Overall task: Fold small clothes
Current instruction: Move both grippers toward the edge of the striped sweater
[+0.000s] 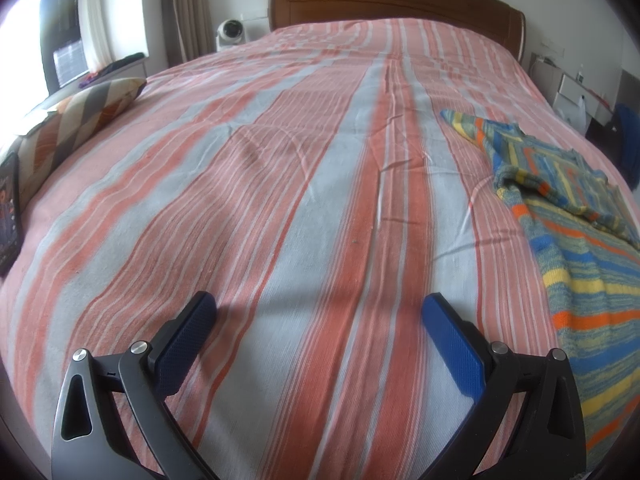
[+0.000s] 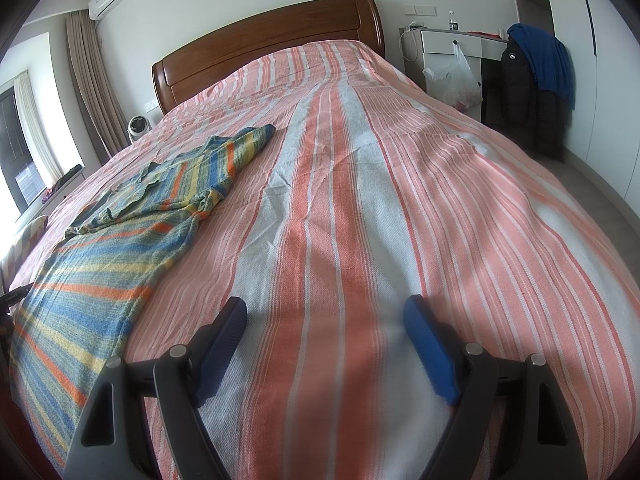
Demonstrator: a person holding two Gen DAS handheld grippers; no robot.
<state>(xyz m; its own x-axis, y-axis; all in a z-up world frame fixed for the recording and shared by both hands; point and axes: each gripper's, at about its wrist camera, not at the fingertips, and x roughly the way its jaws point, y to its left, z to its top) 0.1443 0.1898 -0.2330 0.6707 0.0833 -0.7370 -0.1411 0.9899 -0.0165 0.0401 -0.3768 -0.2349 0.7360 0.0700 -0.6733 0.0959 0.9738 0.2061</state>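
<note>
Now both tools hover spread wide, gripping nothing: the left tool [image 1: 319, 312] and the right tool [image 2: 325, 314], blue pads apart over bare cover. Beneath them runs the bed's pink, orange and pale grey striped bedspread [image 1: 280, 184], up to a brown wooden headboard [image 2: 276, 36]. The striped knitted garment in blue, yellow, orange and green [image 2: 120, 236] lies crumpled between the two tools, untouched, one sleeve reaching far up the bed. Far right, a dark jacket [image 2: 528, 88] hangs; left, a patterned cushion [image 1: 76, 116].
</note>
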